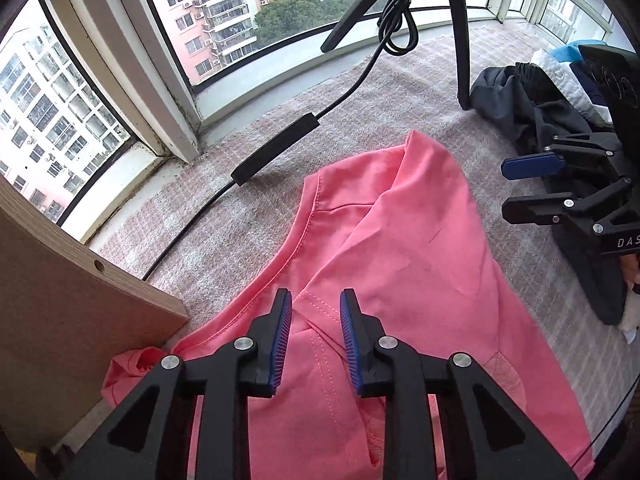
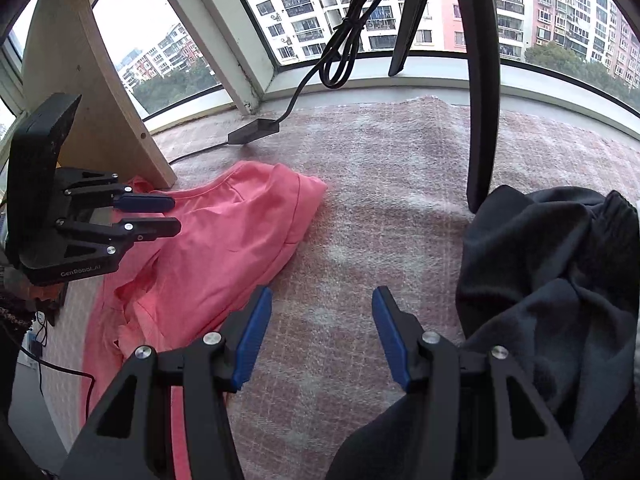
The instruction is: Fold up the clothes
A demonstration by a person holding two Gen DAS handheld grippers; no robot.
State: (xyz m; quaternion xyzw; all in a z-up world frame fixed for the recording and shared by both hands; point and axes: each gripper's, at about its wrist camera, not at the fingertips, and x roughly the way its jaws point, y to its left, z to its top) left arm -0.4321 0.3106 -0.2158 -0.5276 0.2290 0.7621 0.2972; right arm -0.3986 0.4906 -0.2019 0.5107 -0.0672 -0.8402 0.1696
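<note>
A pink garment [image 1: 392,240] lies crumpled and partly folded on the pinkish checked blanket [image 1: 400,88]; it also shows in the right wrist view [image 2: 224,240] at the left. My left gripper [image 1: 316,312] is open just above the pink garment, holding nothing; it shows from the side in the right wrist view [image 2: 176,216]. My right gripper [image 2: 322,308] is open and empty above bare blanket [image 2: 380,184], between the pink garment and a dark grey garment [image 2: 560,280]. It shows in the left wrist view [image 1: 508,190] at the right edge.
A pile of dark and light clothes [image 1: 520,100] lies at the far right. Black stand legs [image 1: 460,40] and a black cable with an inline box [image 1: 276,148] rest on the blanket by the window. A wooden board [image 1: 60,300] stands at the left.
</note>
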